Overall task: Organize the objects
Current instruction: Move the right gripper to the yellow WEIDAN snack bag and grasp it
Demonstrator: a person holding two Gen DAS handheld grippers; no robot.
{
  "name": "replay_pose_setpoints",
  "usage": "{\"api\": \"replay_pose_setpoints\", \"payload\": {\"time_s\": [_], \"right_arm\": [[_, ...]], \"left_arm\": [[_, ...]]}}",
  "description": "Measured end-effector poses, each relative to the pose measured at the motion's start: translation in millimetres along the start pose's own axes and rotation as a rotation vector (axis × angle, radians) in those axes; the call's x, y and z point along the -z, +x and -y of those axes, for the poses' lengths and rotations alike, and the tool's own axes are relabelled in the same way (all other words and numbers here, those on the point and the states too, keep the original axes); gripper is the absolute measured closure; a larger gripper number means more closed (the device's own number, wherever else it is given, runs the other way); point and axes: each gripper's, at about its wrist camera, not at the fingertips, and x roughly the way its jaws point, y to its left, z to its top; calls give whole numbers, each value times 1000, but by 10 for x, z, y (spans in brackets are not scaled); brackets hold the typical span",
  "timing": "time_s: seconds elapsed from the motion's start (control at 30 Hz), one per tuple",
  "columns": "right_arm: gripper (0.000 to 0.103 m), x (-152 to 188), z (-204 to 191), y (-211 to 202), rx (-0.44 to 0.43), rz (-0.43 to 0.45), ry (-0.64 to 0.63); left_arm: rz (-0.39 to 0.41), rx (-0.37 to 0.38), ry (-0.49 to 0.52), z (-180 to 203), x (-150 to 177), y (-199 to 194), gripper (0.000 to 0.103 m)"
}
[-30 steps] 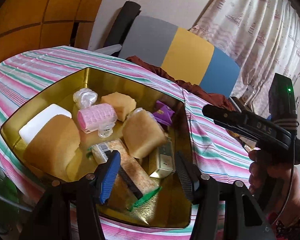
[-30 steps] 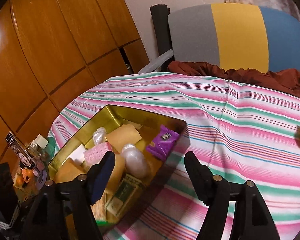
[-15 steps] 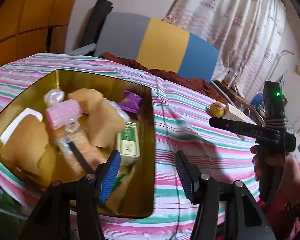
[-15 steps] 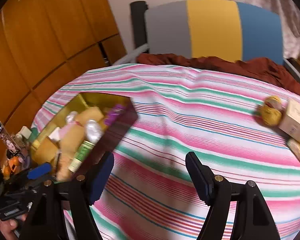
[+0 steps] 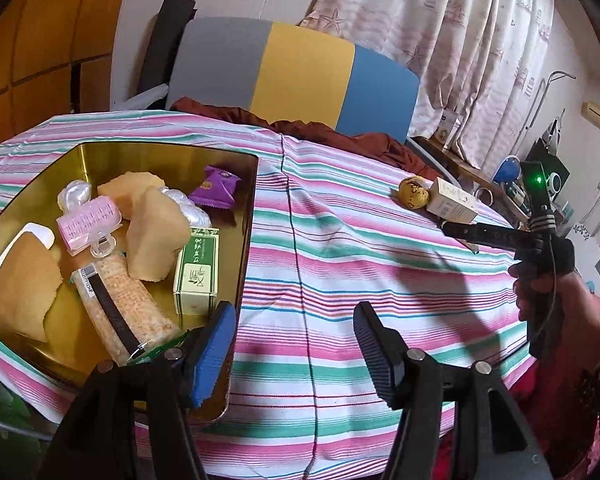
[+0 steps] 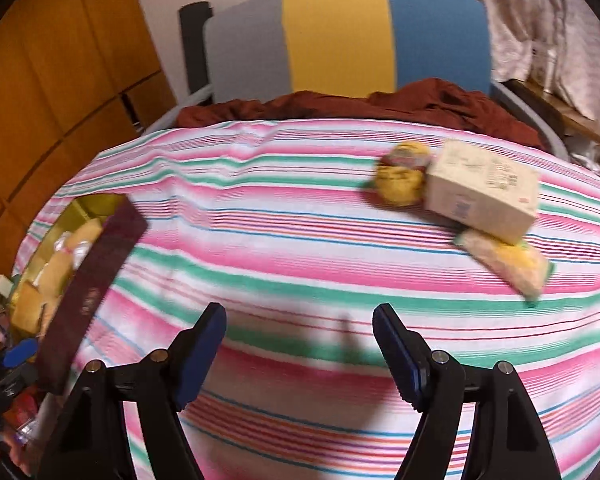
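On the far right of the striped tabletop [image 6: 300, 240], three loose items are lying clustered: a cream carton [image 6: 482, 190], a round yellow wrapped snack [image 6: 400, 178] touching its left end, and a yellow-green packet [image 6: 508, 264] partly tucked under its near edge. The carton is looking light and stiff, probably thin card, so squeezing across its two long side faces seems the safest hold; pressing hard could dent it. Its long axis is running left-to-right across the right wrist view, angling slightly toward the near right. The packet is looking soft and crinkly, likely slippery, with its long axis slanting down to the right. The round snack has no clear axis and may roll.

Nearer, the right gripper [image 6: 300, 354] is hanging over bare cloth, well short of the cluster, jaws spread with nothing between them. The left gripper [image 5: 294, 350] is hovering by the gold tray [image 5: 248, 240], its jaws having just been opening, also empty. The tray is already holding sponges, a green box [image 5: 198, 270] and a purple sachet [image 5: 216, 186].
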Motion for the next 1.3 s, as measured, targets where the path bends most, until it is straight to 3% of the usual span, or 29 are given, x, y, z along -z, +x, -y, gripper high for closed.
{"api": "replay_pose_setpoints", "payload": {"time_s": [0.27,0.43,0.53,0.67,0.87,0.97,1.03,1.17,1.3], "right_arm": [[22,-377,864,-143,192,139,119],[19,-705,1371,-79,207,199,265],[19,-859,1539,34,160,201,325],[18,-937,1538,175,6,154,319],[19,-548,950,211,-282,-5,223],[19,-315,625,57,-322,-32,120],[20,-263,568,-92,-273,9,65],[12,-354,949,-210,45,117,62],[6,-470,1331,31,166,75,35]], "left_arm": [[3,-6,59,170,8,-33,41],[3,-15,91,239,19,-65,40],[4,-22,101,254,13,-80,40],[4,-19,96,254,-8,-63,40],[5,5,98,328,-24,-27,40],[0,20,101,378,-34,-8,40],[-3,28,101,412,-43,9,40],[-23,40,83,435,-64,48,40],[-51,34,72,442,-80,117,40]]}}
